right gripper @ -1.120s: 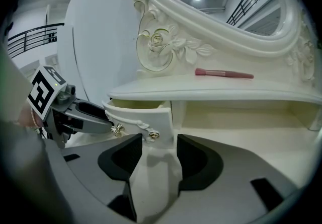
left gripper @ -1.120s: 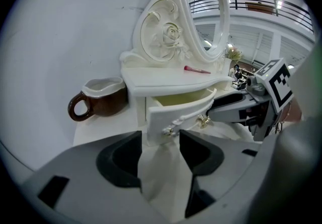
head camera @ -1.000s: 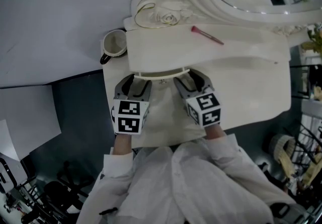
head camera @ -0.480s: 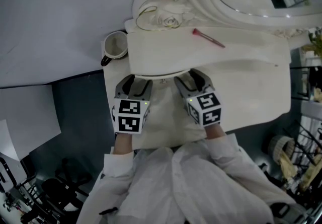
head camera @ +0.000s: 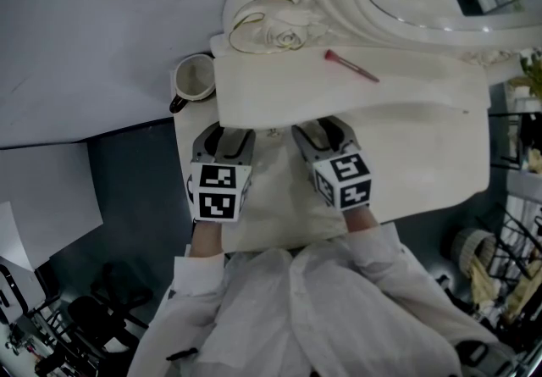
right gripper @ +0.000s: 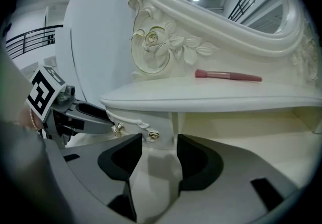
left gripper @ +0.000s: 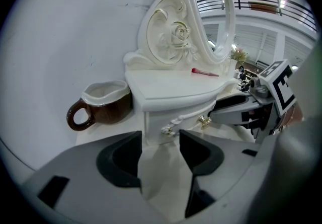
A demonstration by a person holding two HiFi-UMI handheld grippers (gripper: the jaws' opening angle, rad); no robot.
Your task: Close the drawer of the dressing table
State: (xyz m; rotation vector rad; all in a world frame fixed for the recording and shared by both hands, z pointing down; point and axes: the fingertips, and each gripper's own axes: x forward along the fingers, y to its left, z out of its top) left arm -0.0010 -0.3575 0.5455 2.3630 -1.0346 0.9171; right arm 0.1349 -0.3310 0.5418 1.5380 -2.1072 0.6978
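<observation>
Our left gripper (head camera: 224, 140) and right gripper (head camera: 320, 131) have jaws spread and empty, tips at the drawer (right gripper: 138, 118) front. The drawer sits tucked beneath the dressing table (head camera: 339, 100) top. Beyond lie a brown mug (head camera: 193, 79) and a pink brush (head camera: 350, 64).

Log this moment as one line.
drawer: looks shut | left gripper: open, at drawer front | right gripper: open, at drawer front

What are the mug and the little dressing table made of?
The mug looks like glazed ceramic: glossy brown outside, cream inside. The dressing table seems to be moulded plastic or painted wood, I can't tell which: smooth cream surface, carved scrolls, thin gilt lines.
</observation>
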